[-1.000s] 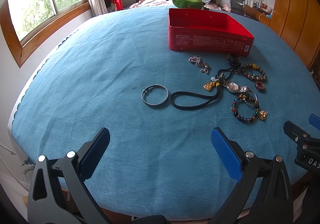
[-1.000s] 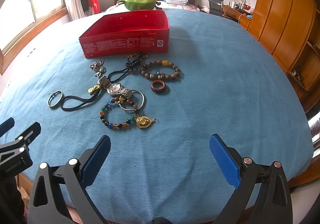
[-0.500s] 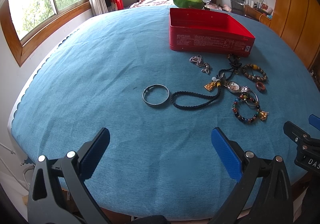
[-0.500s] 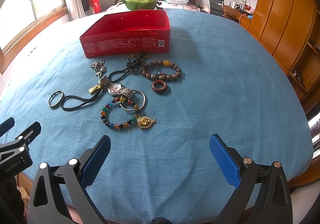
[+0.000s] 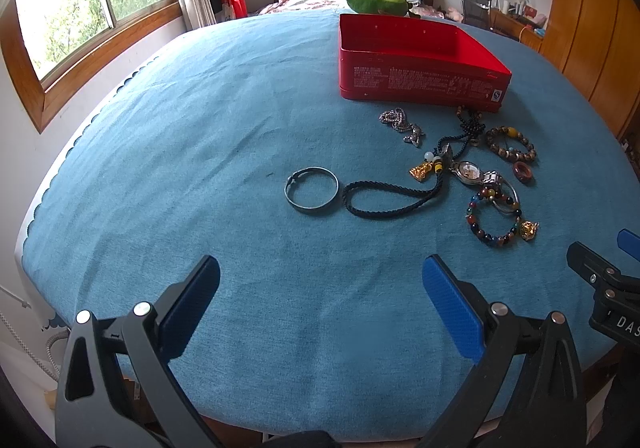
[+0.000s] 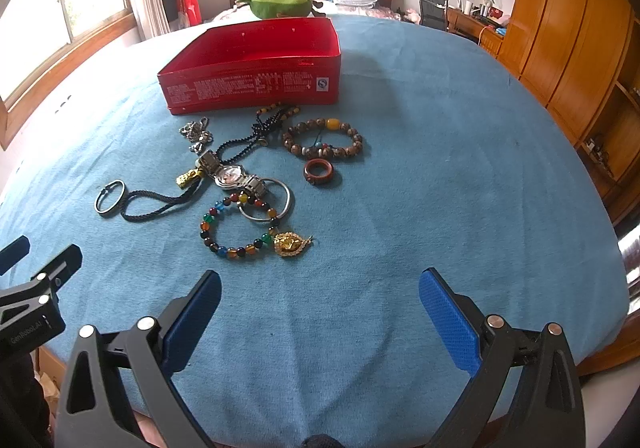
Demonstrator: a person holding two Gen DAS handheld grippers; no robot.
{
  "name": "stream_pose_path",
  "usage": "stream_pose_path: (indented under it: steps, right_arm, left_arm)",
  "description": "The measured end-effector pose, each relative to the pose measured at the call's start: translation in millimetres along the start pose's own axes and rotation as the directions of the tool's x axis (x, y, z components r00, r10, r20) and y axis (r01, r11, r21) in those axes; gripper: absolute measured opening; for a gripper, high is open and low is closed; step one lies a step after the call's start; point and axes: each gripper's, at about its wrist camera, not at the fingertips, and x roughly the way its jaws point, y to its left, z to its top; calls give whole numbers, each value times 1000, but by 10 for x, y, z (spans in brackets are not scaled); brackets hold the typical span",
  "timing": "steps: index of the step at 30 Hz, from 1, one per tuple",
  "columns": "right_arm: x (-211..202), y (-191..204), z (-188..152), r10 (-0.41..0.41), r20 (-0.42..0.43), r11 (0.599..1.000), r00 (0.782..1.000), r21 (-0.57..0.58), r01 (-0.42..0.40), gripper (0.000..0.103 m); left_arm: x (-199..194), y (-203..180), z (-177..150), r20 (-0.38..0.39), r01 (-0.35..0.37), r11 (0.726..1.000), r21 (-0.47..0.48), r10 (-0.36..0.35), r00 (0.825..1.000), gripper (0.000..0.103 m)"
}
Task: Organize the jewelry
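Jewelry lies loose on a blue-covered table in front of an open red tin box. A dark metal bangle lies apart to the left, next to a black cord with a gold charm. A watch, a multicolour bead bracelet, a brown bead bracelet, a reddish ring and a silver chain lie clustered. My left gripper and right gripper are both open and empty, near the table's front edge.
A green plush toy sits behind the box. A window is on the left, wooden cabinets on the right. The left gripper's side shows at the right wrist view's left edge.
Both views have shifted very slightly; the jewelry sits a little lower in frame. Nothing was taken hold of or moved on the table.
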Motion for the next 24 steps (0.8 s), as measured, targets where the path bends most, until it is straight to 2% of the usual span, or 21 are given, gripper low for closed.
stream_pose_path:
  steps: [11, 14, 16, 21, 24]
  right_arm:
    - [60, -6, 6, 18, 13, 1000, 1000, 1, -18, 99]
    - [80, -32, 29, 38, 20, 999, 999, -2, -38, 99]
    - [94, -62, 60, 56, 20, 998, 998, -5, -56, 99]
    - [222, -230, 171, 197, -27, 980, 980, 33, -197, 99]
    - [285, -318, 231, 197, -23, 980, 980, 39, -196, 99]
  left_arm:
    - [47, 1, -8, -9, -12, 1000, -7, 12, 1000, 100]
    - [40, 54, -2, 10, -13, 1000, -7, 13, 1000, 100]
    - [35, 132, 19, 16, 16, 1000, -26, -16, 1000, 100]
    - [136, 309, 98, -26, 88, 993, -74, -90, 996, 100]
    - [280, 377, 159, -79, 103, 990, -96, -111, 991, 100]
